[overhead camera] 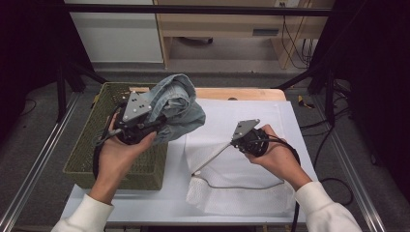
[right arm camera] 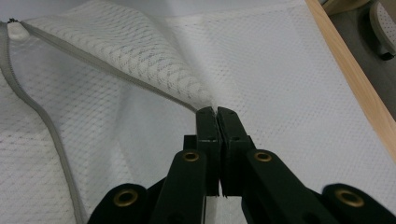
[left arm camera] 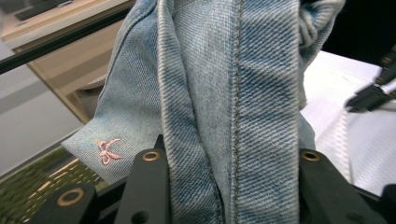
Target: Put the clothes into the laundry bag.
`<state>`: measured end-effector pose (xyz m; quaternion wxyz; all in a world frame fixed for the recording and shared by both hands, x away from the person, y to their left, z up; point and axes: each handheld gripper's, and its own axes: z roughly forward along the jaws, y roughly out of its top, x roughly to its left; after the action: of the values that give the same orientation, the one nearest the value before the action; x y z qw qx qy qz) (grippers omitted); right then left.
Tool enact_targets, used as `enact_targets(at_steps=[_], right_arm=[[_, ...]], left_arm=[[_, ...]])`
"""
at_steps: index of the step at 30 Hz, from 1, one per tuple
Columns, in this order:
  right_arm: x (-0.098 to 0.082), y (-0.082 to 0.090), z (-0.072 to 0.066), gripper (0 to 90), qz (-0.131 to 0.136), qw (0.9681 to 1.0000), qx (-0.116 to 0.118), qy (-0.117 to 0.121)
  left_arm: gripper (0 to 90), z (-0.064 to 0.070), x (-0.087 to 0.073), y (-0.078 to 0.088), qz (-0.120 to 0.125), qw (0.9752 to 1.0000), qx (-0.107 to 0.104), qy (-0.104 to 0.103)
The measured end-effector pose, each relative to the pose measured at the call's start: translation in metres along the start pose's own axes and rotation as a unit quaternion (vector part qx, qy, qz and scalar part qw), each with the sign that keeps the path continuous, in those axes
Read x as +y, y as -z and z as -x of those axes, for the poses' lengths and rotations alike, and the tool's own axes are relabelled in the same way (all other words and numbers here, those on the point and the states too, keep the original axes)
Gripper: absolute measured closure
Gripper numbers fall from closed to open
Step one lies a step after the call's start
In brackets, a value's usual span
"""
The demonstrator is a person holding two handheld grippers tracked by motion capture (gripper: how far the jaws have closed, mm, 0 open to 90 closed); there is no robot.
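Setting: a lab-style recording bay, not a home. Evidence, high view:
- Black metal frame point(overhead camera: 193, 8) crossing at 12 o'clock, with dark struts point(overhead camera: 333, 63) descending at 2 o'clock and 10 o'clock.
- Aluminium floor rails point(overhead camera: 34, 164) at 8 o'clock and 4 o'clock.
- Loose black cables point(overhead camera: 295, 46) hanging at 1 o'clock; another cable loop point(overhead camera: 338, 186) on the floor at 4 o'clock.
- Light-wood bench or desk point(overhead camera: 227, 24) at 12 o'clock, beside a white cabinet point(overhead camera: 116, 34) at 11 o'clock.
- Grey carpeted floor point(overhead camera: 43, 111).
- Small wooden-edged work table point(overhead camera: 232, 93) at centre, white-topped.
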<state>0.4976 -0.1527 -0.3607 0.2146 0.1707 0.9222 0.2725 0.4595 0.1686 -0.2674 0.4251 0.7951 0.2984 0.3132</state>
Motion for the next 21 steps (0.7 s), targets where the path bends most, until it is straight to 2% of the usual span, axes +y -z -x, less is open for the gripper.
enact_targets(at_steps=[4,8,21], right_arm=[[-0.001,0.0,0.002,88.9,0.003,1.0,-0.003,-0.006],[-0.001,0.003,0.003,88.9,0.006,0.9999,0.002,-0.014],[-0.001,0.004,0.006,88.8,-0.001,0.9996,0.017,-0.022]], left_arm=[[62.8,0.009,-0.001,-0.008,-0.009,0.9998,-0.015,-0.009],[62.8,0.02,-0.002,-0.014,-0.017,0.9993,-0.021,-0.026],[62.7,0.043,-0.002,-0.008,-0.001,0.998,-0.052,-0.035]])
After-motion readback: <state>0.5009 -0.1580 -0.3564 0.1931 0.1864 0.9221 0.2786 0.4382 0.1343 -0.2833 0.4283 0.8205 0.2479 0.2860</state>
